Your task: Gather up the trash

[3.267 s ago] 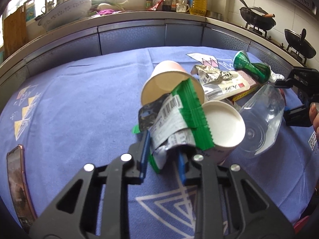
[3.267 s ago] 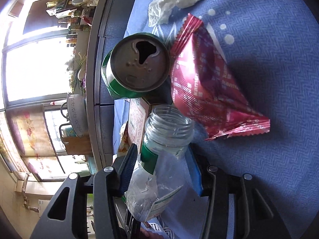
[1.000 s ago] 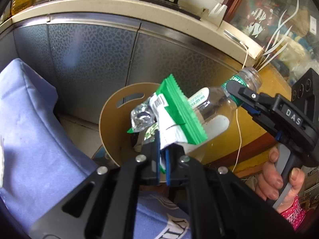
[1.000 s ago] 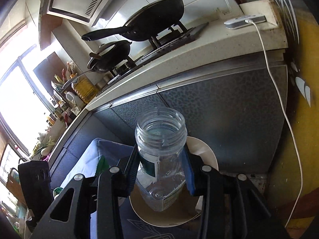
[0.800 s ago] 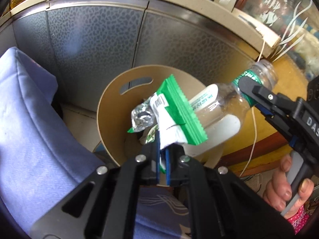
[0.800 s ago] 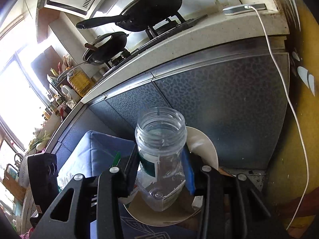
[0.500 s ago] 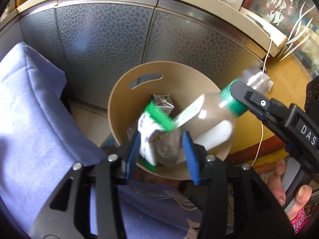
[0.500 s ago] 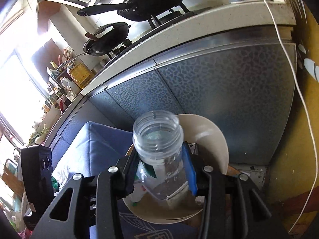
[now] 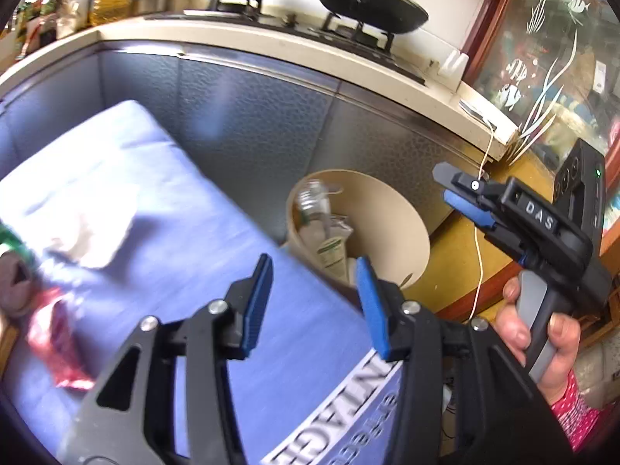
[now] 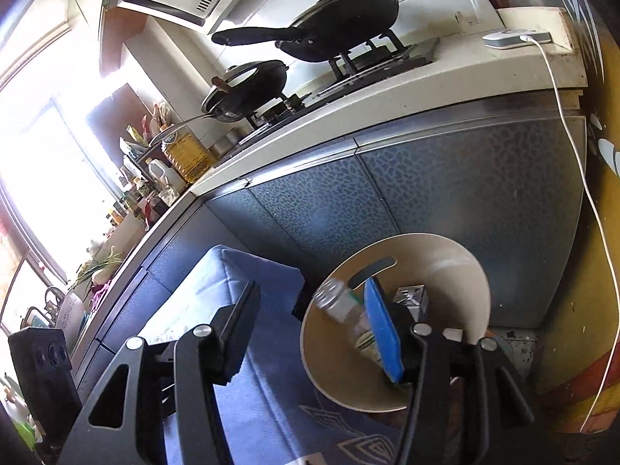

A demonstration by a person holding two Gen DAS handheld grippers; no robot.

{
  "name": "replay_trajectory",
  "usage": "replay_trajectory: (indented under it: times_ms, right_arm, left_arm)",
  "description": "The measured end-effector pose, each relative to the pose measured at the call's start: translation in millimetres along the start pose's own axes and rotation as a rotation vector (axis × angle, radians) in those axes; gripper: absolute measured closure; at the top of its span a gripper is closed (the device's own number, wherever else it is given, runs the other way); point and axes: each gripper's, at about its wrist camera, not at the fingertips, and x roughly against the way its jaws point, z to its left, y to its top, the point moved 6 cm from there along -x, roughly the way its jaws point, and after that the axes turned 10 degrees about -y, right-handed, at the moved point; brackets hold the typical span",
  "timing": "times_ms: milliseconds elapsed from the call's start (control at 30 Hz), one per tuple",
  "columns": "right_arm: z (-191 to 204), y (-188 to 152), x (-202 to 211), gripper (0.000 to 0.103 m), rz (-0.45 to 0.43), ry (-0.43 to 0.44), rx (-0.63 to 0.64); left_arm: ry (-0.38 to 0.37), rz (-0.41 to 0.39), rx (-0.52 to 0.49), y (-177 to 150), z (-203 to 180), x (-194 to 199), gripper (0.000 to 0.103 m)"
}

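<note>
A tan round bin (image 9: 391, 213) stands on the floor past the table's corner; it also shows in the right wrist view (image 10: 445, 263). A clear plastic bottle (image 9: 310, 209) lies inside it with wrappers; in the right wrist view the bottle (image 10: 337, 302) is blurred inside the bin. My left gripper (image 9: 314, 302) is open and empty over the blue tablecloth (image 9: 162, 240) edge. My right gripper (image 10: 310, 329) is open and empty above the bin; it shows in the left wrist view (image 9: 461, 197). A red wrapper (image 9: 58, 341) and white crumpled paper (image 9: 85, 228) lie on the cloth.
Grey cabinet fronts (image 10: 426, 201) and a counter with black pans (image 10: 341, 27) stand behind the bin. A white cable (image 10: 581, 178) hangs from a charger on the counter. A yellow floor (image 9: 457, 255) lies right of the bin.
Both grippers have opened. The green wrapper and the bottle have dropped into the bin. My left gripper has swung back toward the table.
</note>
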Motion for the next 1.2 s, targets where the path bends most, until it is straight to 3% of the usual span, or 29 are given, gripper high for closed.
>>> replay_trajectory:
  times_ms: [300,600,933,1200]
  right_arm:
    - [73,-48,15,0.048,0.08,0.098,0.082]
    - [146,-109,19,0.048,0.201,0.173,0.214]
    - [206,-164,24,0.048,0.288,0.233,0.327]
    - [228,-192,28,0.048,0.339,0.257,0.384]
  left_arm:
    - [0.208,-0.075,0.074,-61,49,95,0.06]
    - [0.383,-0.137,0.173,-109,97,164,0.06]
    - [0.479,-0.155,0.244,-148,126,206,0.06]
    - [0.521,-0.157,0.292,-171,141,223,0.06]
